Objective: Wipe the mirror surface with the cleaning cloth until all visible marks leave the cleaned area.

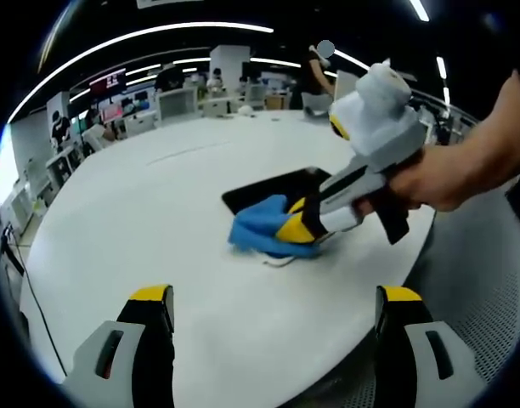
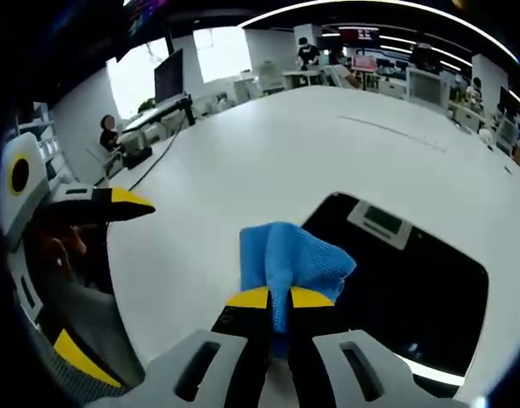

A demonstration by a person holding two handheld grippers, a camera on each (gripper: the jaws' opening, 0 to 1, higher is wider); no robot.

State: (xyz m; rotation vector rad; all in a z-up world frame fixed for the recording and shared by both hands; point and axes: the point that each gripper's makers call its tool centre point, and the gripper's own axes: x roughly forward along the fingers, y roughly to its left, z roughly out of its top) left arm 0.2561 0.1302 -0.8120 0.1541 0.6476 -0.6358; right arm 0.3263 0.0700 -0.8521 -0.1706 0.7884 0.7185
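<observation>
Right gripper view puts my right gripper low in the picture, its yellow-tipped jaws clamped together on the blue cleaning cloth, which bunches up above them. The cloth sits at the near edge of the mirror, a dark panel lying flat on the white tabletop (a small grey label shows near its far edge). From the left gripper view I see that same gripper held in a hand, pressing the cloth against the mirror's corner. My left gripper hangs above bare tabletop, jaws wide apart, holding nothing.
</observation>
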